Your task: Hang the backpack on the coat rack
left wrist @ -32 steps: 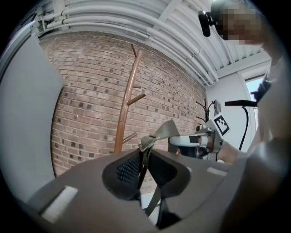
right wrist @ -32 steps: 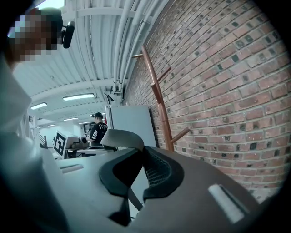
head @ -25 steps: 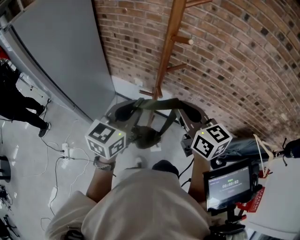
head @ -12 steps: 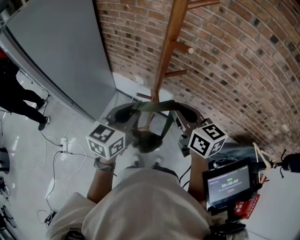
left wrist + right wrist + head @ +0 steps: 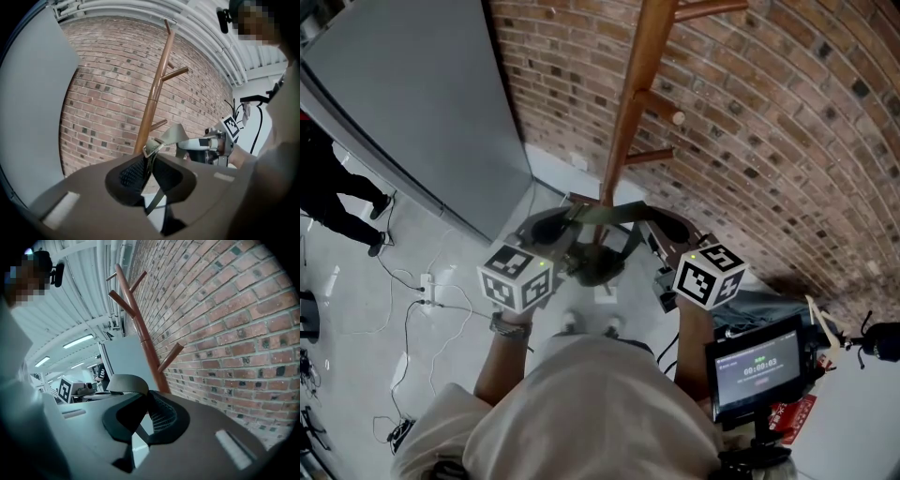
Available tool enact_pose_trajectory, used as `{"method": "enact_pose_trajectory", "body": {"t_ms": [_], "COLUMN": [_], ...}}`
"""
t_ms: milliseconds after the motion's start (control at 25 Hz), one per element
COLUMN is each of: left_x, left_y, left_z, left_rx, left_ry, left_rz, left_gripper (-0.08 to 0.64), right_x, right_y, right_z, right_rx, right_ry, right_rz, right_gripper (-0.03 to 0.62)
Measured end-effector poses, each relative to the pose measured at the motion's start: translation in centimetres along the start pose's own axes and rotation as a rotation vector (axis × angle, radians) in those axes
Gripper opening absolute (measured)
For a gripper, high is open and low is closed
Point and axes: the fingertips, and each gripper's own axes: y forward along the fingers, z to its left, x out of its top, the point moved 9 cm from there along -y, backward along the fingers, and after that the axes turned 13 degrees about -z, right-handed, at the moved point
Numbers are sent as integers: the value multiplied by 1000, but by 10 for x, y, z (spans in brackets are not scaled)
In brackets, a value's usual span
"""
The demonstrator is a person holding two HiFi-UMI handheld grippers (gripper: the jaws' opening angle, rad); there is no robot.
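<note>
**Backpack held up in front of the coat rack**

The left gripper (image 5: 546, 230) and the right gripper (image 5: 677, 228) are each clamped tight on the olive strap (image 5: 605, 212), which stretches between them. The backpack (image 5: 595, 265) hangs below the strap, off the floor. It is just in front of the wooden coat rack (image 5: 628, 122) by the brick wall (image 5: 769, 122), not yet on a peg.

Cannot see the top of the coat rack (image 5: 630, 112), cut off by the head view's upper edge, nor its foot, largely covered there by the backpack (image 5: 598, 265) and its strap (image 5: 609, 212). Cannot make out the backpack's shape either: a small dark lump in that view, and in both gripper views sunk out of sight below the left gripper (image 5: 149, 161) and right gripper (image 5: 143, 401), only the strap showing.
</note>
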Motion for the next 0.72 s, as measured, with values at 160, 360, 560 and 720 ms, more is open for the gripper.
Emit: {"method": "enact_pose_trajectory", "body": {"t_ms": [160,360,560,720], "left_x": [-5,-11,-20,-27], "left_y": [-1,-1,2,2], "left_z": [1,4,8,9], "left_rx": [6,17,28,30], "left_ry": [-1,-9,-27,-36], "left_rz": [15,36,72,95], "left_gripper": [38,38,38,38], "right_x": [-6,-13,-23,-30], "right_y": [-2,0,4,5], "right_z": [-1,-4,-12,-16], "right_rx": [-3,-1,-4,-12], "right_ry": [9,23,58,74], "right_rz": [15,36,59,73], "right_gripper": [9,9,9,9]}}
